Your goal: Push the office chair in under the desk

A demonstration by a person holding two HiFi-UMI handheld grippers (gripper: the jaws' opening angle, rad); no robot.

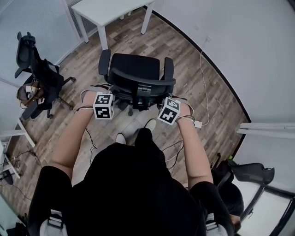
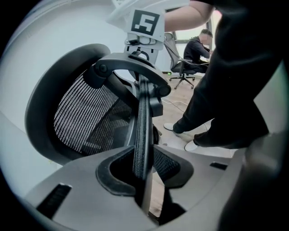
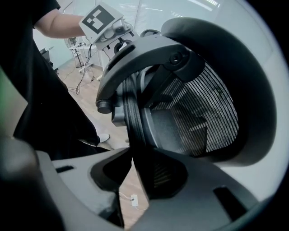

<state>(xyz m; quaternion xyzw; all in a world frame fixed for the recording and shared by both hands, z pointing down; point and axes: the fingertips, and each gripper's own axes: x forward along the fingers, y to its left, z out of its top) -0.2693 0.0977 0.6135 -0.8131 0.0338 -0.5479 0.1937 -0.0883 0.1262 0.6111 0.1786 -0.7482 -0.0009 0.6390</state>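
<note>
Two grips hold the office chair (image 1: 136, 69), both on its backrest. My left gripper (image 2: 144, 167) has the mesh-backed rim on one side pinched between its jaws. My right gripper (image 3: 140, 171) pinches the rim on the other side, with a sliver of floor showing beside it. The office chair stands on the wooden floor (image 1: 184, 92) straight ahead of me, its seat turned toward the white surface (image 1: 106, 9). It is near that surface's leg but not under it. A second black chair (image 1: 39, 73) sits well off to my left, and a white cable (image 1: 203, 83) trails near the wall on my right.
</note>
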